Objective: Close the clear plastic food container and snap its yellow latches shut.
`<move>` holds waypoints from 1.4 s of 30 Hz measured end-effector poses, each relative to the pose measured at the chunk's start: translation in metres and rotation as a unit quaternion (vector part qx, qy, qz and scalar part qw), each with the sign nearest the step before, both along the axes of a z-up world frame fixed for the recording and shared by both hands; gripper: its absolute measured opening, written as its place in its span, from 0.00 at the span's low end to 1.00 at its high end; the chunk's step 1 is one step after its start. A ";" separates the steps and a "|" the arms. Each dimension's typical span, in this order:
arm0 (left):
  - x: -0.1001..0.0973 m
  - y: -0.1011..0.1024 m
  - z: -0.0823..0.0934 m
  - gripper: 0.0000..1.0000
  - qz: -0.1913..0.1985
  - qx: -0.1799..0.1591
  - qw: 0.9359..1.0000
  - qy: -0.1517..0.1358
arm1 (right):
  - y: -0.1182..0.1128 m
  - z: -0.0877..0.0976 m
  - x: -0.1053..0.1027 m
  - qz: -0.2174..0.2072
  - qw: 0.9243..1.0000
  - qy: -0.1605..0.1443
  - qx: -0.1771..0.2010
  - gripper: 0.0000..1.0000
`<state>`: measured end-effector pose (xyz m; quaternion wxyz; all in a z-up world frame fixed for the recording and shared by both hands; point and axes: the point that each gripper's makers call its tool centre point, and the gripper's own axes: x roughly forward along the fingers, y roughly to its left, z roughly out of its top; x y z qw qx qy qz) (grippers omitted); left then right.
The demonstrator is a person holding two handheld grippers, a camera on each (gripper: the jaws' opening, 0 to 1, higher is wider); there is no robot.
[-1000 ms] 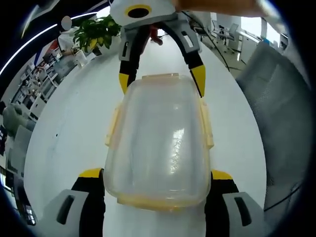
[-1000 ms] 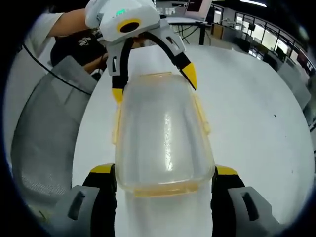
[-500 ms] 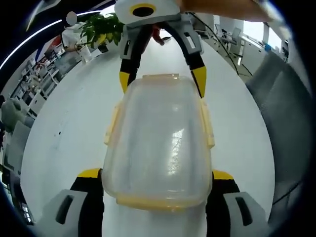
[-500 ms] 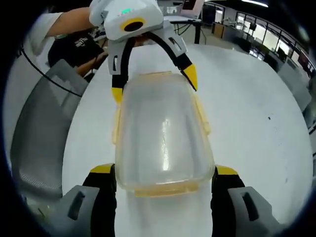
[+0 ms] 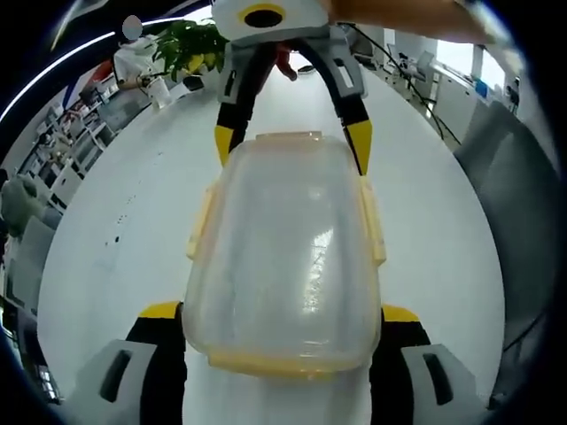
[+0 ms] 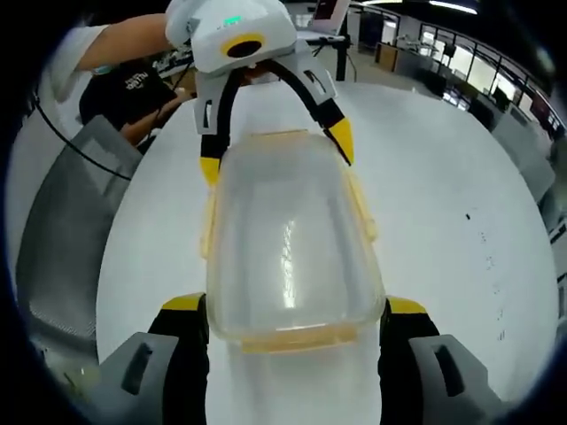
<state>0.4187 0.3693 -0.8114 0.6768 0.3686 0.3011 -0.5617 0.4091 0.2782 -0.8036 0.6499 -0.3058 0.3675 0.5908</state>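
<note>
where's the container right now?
The clear container sits mid-frame in both views, lid on, spanned end to end between the left gripper and right gripper, over the white table.

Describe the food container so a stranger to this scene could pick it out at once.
Start from the big white table. Over it, between the two grippers' yellow-tipped jaws that meet it from opposite ends, is the clear plastic container, with its lid on. Its see-through rounded body and pale yellow latches along the sides set it apart from the green plant at the table's far end.
</note>
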 end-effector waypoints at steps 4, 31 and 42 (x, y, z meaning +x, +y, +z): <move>0.004 0.001 0.000 0.84 -0.001 -0.002 1.000 0.000 | 0.001 0.000 0.001 -0.001 1.000 -0.001 0.000 0.76; -0.008 -0.012 0.048 0.99 0.082 -0.189 0.977 -0.056 | 0.007 0.030 -0.001 -0.115 0.989 -0.053 0.071 1.00; -0.039 0.007 0.084 0.99 0.172 -0.268 0.946 -0.062 | 0.002 0.061 -0.028 -0.139 0.982 -0.085 0.098 0.99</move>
